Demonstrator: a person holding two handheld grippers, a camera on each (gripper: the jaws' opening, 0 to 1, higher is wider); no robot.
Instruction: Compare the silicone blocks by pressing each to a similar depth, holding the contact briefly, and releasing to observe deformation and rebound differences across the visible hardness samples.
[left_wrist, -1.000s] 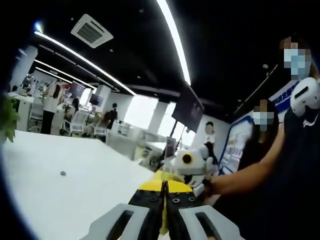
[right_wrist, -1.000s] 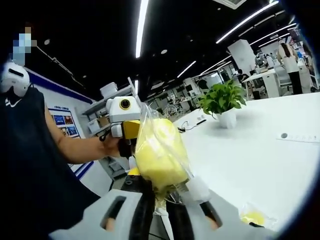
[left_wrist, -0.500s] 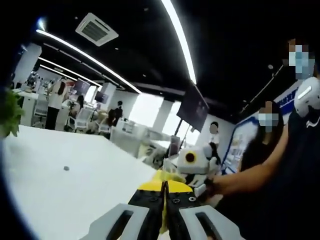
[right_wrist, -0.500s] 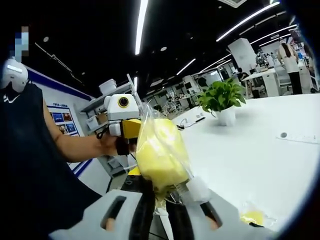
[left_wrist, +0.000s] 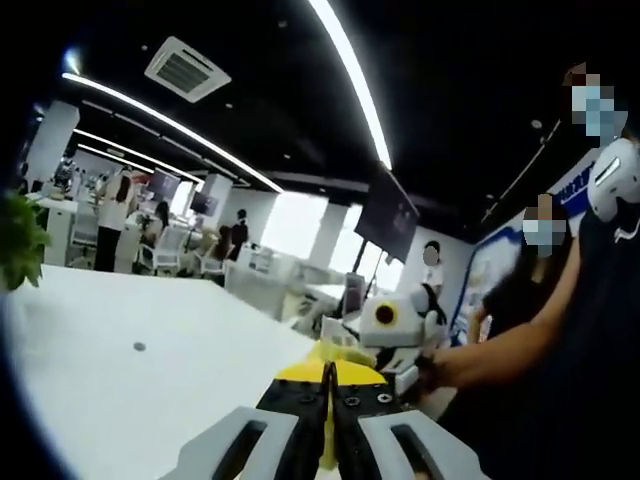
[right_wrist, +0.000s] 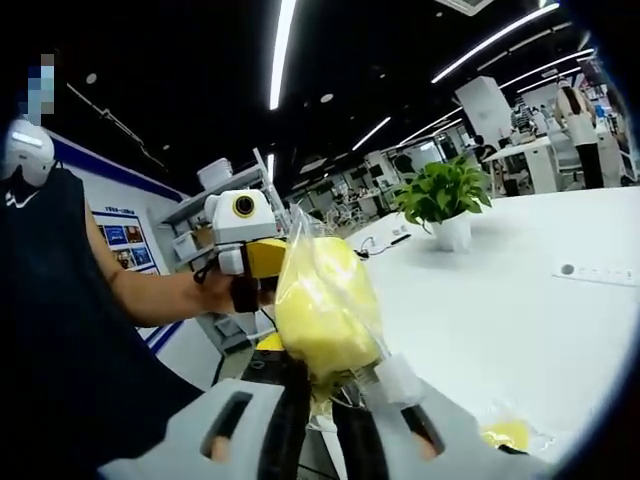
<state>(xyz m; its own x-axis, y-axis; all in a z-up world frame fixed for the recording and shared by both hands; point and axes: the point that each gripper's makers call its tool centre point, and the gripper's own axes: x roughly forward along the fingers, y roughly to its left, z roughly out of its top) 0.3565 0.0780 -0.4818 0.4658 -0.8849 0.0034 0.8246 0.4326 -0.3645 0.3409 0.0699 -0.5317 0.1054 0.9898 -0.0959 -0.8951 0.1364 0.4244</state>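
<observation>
A soft yellow silicone block (right_wrist: 322, 310) sits inside a clear plastic bag, held up in the air above the table edge. My right gripper (right_wrist: 320, 392) is shut on the bag's lower end. The left gripper (right_wrist: 262, 258), held by a hand, comes in from the left and meets the bag's far side. In the left gripper view my left gripper (left_wrist: 328, 370) is shut, with a thin strip of the bag between its jaws and the yellow block (left_wrist: 338, 352) just beyond them. A second bagged yellow block (right_wrist: 506, 435) lies on the white table.
The white table (right_wrist: 500, 330) stretches to the right, with a potted plant (right_wrist: 446, 202) at its far side and a small dark dot (right_wrist: 567, 269) on it. A person's forearm (left_wrist: 490, 352) and dark clothing (right_wrist: 60, 340) are close by. Other people stand behind.
Both views have shifted slightly with the hands. The bagged block stays held between the two grippers, tilted a little more to the right.
</observation>
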